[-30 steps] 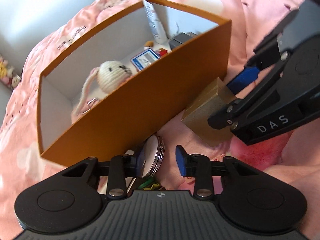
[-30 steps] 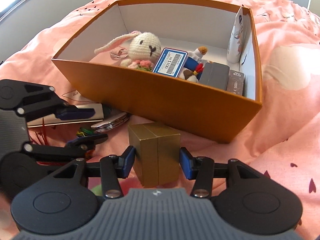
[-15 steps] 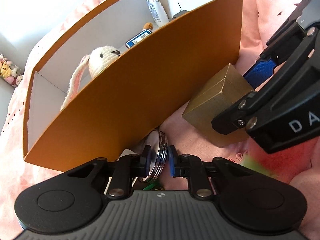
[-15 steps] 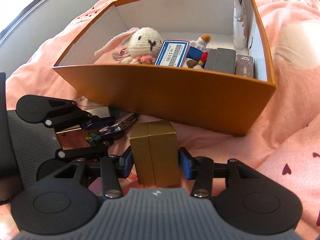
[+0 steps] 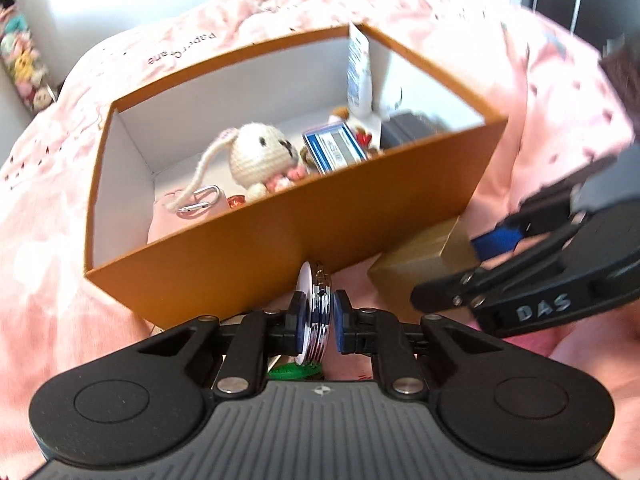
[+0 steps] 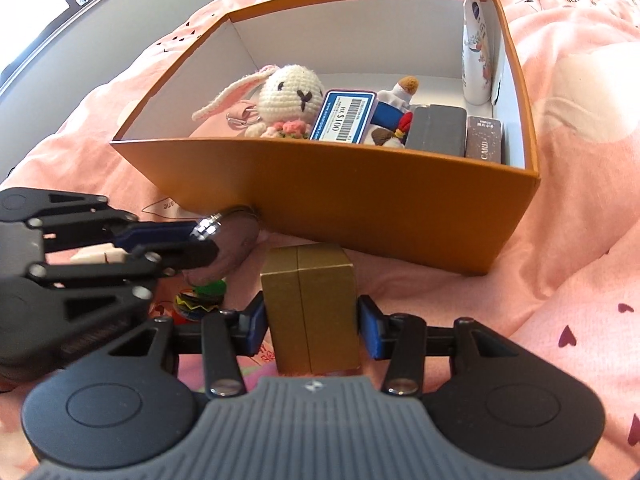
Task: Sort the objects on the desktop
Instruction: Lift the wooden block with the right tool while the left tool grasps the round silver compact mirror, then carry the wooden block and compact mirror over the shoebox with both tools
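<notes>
My left gripper (image 5: 318,322) has a round silver disc (image 5: 318,280) standing on edge between its blue pads, which press on it as the jaws finish closing. It hangs just in front of the orange box (image 5: 320,220). From the right wrist view the left gripper (image 6: 200,240) and the disc (image 6: 236,240) sit at the box's near left corner. My right gripper (image 6: 312,326) is shut on an upright gold box (image 6: 312,280), a pad on each side, close to the orange box (image 6: 360,200) front wall. The gold box (image 5: 416,260) also shows in the left view.
The orange box holds a crocheted bunny (image 6: 290,92), a blue price card (image 6: 344,116), a grey case (image 6: 438,130), a card pack (image 6: 484,142) and a white tube (image 6: 476,56). Green and red clips (image 6: 200,300) lie on the pink bedding (image 6: 580,240) under the left gripper.
The left jaws closed onto the silver disc and lifted it off the bedding while the wrist rolled. The right gripper kept its hold on the gold box and barely moved.
</notes>
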Motion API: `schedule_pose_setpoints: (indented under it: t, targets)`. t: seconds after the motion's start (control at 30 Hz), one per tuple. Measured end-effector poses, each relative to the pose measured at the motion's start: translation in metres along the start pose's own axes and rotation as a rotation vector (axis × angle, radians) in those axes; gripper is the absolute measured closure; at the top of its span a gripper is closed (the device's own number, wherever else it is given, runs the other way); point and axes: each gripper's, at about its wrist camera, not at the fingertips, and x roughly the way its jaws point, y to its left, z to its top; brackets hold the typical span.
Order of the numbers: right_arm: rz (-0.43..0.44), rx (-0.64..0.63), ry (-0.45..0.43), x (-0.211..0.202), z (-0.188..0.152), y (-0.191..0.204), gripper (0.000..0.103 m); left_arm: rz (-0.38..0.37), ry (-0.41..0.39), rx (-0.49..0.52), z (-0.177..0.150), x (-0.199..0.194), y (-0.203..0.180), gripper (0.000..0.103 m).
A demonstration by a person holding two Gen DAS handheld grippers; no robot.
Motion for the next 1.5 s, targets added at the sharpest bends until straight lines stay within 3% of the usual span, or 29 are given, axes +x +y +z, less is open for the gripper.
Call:
schedule_pose_setpoints:
  t: [0.27,0.6,1.03,1.23,1.5]
  targets:
    - [-0.019,-0.016,-0.024,-0.011,0.001,0.007,0.054,-0.083,-0.060,-0.144,0.013,-0.024,0.018,0.088]
    - [0.020,-0.022,-0.077,-0.036,0.012,0.016,0.054,-0.143,-0.130,-0.255,0.028,-0.057,0.028,0.088]
    - [0.124,0.001,-0.174,-0.072,0.059,0.020,0.056,-0.105,-0.226,-0.272,0.073,-0.080,0.040,0.088]
    - [0.110,0.026,-0.248,-0.088,0.088,0.007,0.056,-0.067,-0.249,-0.307,0.094,-0.073,0.061,0.088]
    - [0.065,0.078,-0.279,-0.074,0.137,-0.012,0.056,-0.029,-0.229,-0.358,0.117,-0.040,0.095,0.088]
